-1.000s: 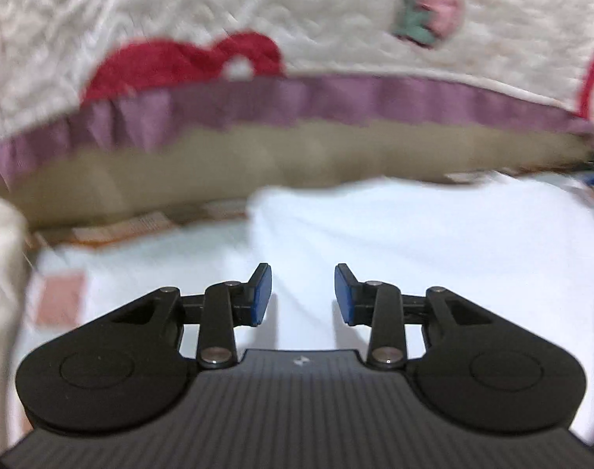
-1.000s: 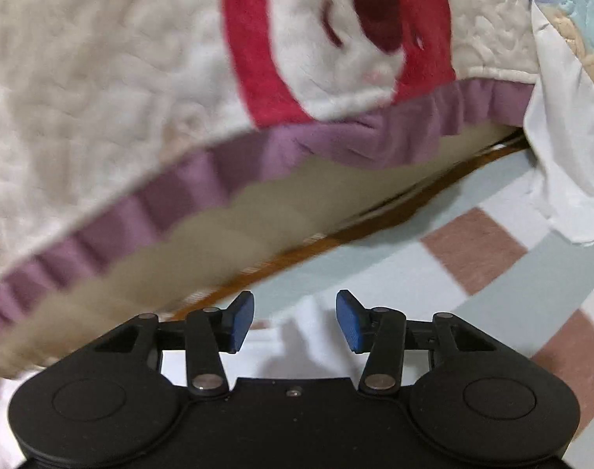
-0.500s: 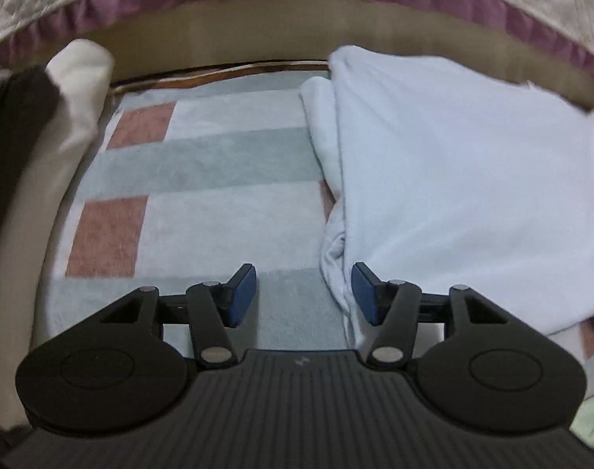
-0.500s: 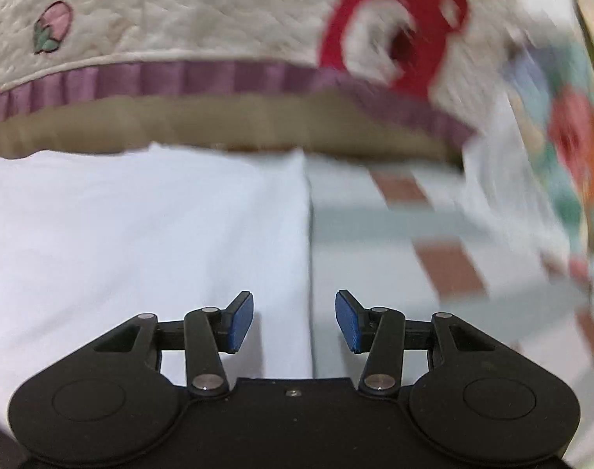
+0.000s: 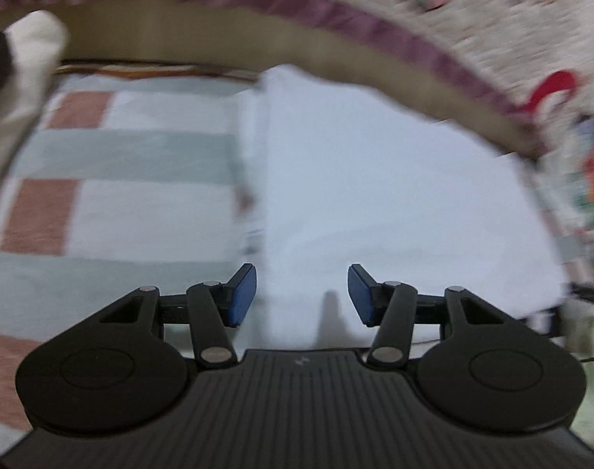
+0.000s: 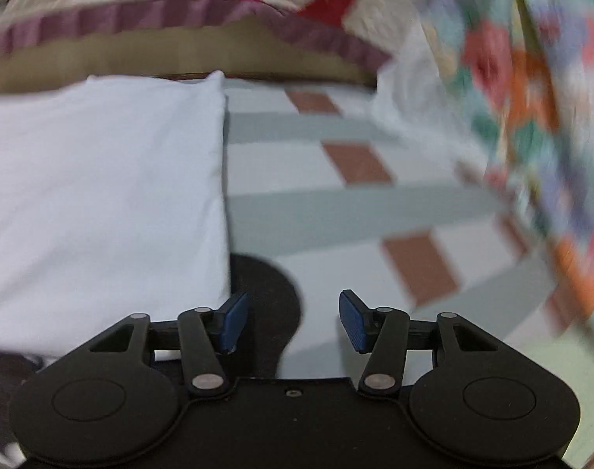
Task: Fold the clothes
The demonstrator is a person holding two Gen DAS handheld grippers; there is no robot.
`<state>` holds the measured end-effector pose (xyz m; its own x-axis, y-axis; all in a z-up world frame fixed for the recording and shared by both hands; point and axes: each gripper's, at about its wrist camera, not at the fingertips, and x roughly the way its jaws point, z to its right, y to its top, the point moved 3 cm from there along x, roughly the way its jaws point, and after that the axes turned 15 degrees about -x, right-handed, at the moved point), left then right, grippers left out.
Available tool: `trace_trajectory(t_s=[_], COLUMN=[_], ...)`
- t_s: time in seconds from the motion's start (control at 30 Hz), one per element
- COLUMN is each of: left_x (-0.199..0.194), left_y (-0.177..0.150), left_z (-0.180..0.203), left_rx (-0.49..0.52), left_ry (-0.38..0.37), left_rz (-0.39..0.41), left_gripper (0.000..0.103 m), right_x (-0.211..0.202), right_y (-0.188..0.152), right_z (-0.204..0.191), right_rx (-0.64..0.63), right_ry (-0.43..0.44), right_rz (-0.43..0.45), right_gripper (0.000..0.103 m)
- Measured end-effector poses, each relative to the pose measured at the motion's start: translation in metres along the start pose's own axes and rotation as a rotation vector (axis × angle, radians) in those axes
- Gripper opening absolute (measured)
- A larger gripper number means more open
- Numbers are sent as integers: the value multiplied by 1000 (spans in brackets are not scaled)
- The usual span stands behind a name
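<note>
The folded white garment (image 5: 394, 203) lies flat on the checked blanket (image 5: 132, 211), ahead of and under the left gripper (image 5: 301, 296), whose jaws stand apart with nothing between them after closing slightly. From the right gripper (image 6: 293, 322), jaws just widened and empty, the cloth sits ahead to the left. Both views are blurred; its near edge is cut off. Its long side edge runs straight away from the jaws

No readable text, label, brand or number shows in either view; the small mark on the left gripper (image 5: 301, 298) body is too tiny to read.
</note>
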<state>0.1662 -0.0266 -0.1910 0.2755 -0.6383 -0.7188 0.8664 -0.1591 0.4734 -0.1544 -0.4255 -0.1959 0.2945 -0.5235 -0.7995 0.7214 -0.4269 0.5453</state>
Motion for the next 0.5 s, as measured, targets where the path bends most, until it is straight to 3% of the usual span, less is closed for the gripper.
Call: trace_trajectory(t_s=[0.1, 0.17, 0.27, 0.37, 0.43, 0.5], left_x=[-3, 1, 19, 32, 36, 37], left_y=[-6, -12, -27, -43, -51, -56], left_z=[16, 26, 38, 55, 65, 72], left_rx=[15, 48, 83, 205, 287, 344], left_ry=[-111, -132, -117, -74, -46, -24], left_rz=[0, 0, -15, -16, -5, 12], left_gripper=[50, 50, 50, 49, 49, 49], right_x=[1, 8, 14, 1, 6, 11], right_y=[-15, -30, -42, -47, -47, -45], right_z=[19, 22, 29, 26, 14, 4], right_rx=[352, 540, 663, 674, 633, 578], right_ry=[198, 328, 577, 603, 628, 563], right_rz=[-4, -12, 36, 106, 80, 64], right_gripper=[57, 62, 59, 60, 60, 60])
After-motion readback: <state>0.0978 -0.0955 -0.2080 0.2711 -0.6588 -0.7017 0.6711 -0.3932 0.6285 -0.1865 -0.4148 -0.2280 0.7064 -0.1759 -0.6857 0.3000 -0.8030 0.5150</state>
